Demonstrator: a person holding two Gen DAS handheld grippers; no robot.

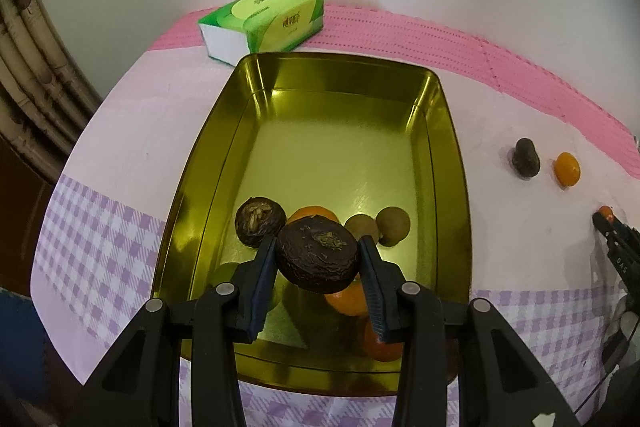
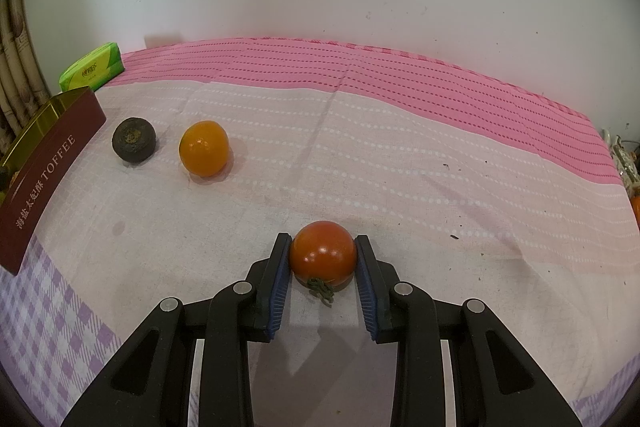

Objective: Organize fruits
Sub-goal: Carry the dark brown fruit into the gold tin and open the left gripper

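My left gripper point(image 1: 319, 258) is shut on a dark brown round fruit point(image 1: 318, 253) and holds it above the near end of a gold tin tray point(image 1: 448, 155). In the tray lie another dark fruit point(image 1: 259, 221), oranges point(image 1: 348, 297), two brown kiwi-like fruits point(image 1: 393, 225) and a green fruit point(image 1: 224, 273). My right gripper point(image 2: 322, 259) is shut on a red tomato point(image 2: 322, 254) resting on the tablecloth. A dark fruit point(image 2: 133, 139) and an orange fruit point(image 2: 203, 147) lie on the cloth to the far left of it, beside the tin point(image 2: 48, 163).
A green tissue pack point(image 1: 266, 21) lies behind the tray near the white wall. The table wears a pink and lilac-check cloth point(image 2: 400, 167). The right gripper with its tomato shows at the left view's right edge point(image 1: 610, 227). Clutter sits at the table's right end point(image 2: 626, 163).
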